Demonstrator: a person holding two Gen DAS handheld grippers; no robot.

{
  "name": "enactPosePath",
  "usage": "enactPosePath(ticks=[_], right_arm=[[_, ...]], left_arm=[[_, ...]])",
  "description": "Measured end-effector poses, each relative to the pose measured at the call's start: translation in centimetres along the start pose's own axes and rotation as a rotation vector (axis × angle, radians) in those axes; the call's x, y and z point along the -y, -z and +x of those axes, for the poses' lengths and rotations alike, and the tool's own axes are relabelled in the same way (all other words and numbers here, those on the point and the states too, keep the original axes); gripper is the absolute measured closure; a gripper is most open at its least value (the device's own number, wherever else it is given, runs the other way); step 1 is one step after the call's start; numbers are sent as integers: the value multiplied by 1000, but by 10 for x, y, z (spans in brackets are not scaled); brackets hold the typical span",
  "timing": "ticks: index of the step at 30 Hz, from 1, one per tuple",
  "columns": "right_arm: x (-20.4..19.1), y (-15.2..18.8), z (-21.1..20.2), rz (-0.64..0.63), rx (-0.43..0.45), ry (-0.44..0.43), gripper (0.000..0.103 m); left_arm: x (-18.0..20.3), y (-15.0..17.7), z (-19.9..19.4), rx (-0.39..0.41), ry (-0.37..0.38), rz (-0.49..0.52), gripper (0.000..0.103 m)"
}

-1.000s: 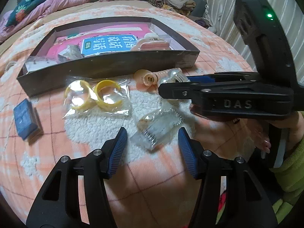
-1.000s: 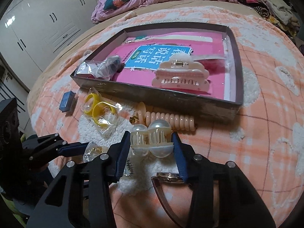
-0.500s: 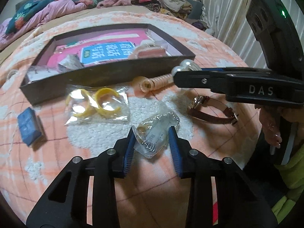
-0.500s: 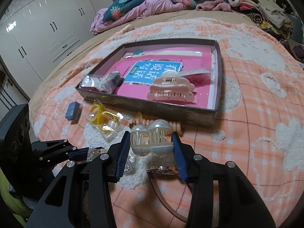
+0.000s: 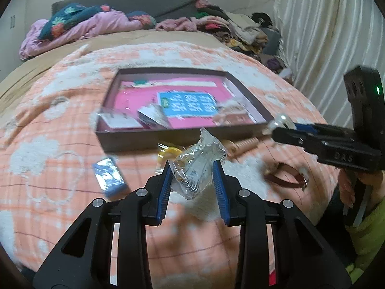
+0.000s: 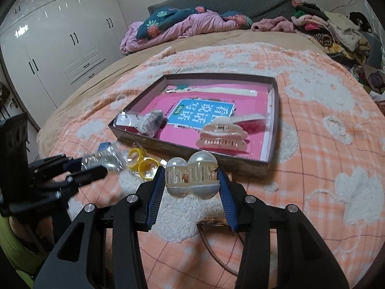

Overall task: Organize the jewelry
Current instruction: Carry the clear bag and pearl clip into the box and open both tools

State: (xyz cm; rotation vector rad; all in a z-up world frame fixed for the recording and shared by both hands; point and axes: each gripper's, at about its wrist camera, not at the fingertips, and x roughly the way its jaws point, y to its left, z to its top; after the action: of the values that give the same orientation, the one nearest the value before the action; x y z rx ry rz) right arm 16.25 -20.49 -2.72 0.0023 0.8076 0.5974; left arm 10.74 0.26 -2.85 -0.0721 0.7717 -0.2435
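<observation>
Left hand-held gripper: closed on a crumpled clear bag holding a small metal piece, the bag pinched between both blue pads and lifted off the bed blanket. Right hand-held gripper: closed on a pearl hair claw, its two domes filling the gap between the pads, teeth upright. Box tray: lay on the blanket at 12 o'clock from both grippers, beyond their tips, with a pink card lining its floor. Inside it, a cream hair claw sat near the front wall at 12 o'clock from the pearl claw, and a clear packet lay in the front left corner. Bagged yellow rings: on the blanket at 10 o'clock from the right gripper, just outside the tray wall. Blue box: at 9 o'clock from the left gripper. Brown watch strap: at 3 o'clock from the left gripper, flat on the blanket. Peach spiral hair tie: against the tray's front wall.
</observation>
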Motion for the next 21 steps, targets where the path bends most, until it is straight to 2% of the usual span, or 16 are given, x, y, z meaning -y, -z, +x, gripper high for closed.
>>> enactPosePath(ticks=[10, 21], right_arm=[[5, -11, -13, 10, 58, 23, 61], [9, -32, -29, 31, 130, 25, 61]], left_arm=[[-22, -26, -13, 59, -54, -31, 78], [-26, -50, -8, 87, -49, -43, 78]])
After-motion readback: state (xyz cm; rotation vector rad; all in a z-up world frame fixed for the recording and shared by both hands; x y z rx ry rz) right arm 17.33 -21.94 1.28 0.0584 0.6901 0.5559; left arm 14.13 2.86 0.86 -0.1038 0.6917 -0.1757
